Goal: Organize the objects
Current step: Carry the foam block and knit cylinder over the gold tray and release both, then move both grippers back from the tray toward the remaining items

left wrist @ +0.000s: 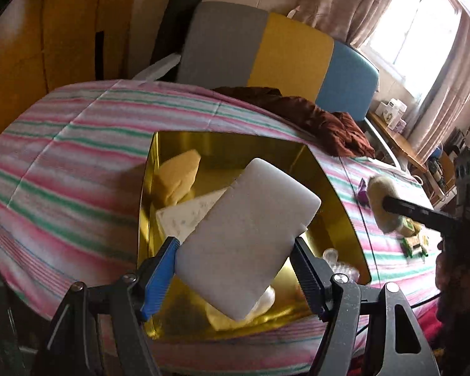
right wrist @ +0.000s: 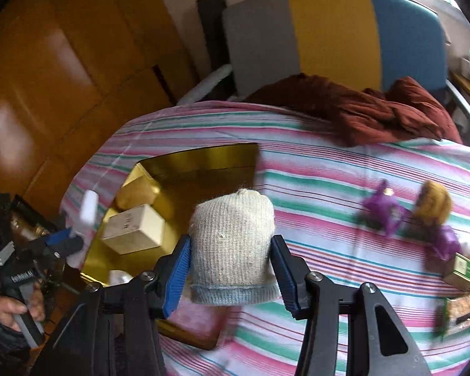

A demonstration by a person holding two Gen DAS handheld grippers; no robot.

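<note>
Left tongs (left wrist: pixel 235 250) clamp a white foam block (left wrist: pixel 247 238) directly above the gold box (left wrist: pixel 147 188); right tongs (right wrist: pixel 230 257) grip a knitted sock roll (right wrist: pixel 232 238), box ahead-left. Step: depositing. Next, lower and release inside.

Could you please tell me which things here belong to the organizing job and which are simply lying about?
Job: gold box; white block in left tool; knitted roll in right tool; purple pouches; green carton.

Lying about: brown cloth; striped sheet; headboard.
</note>
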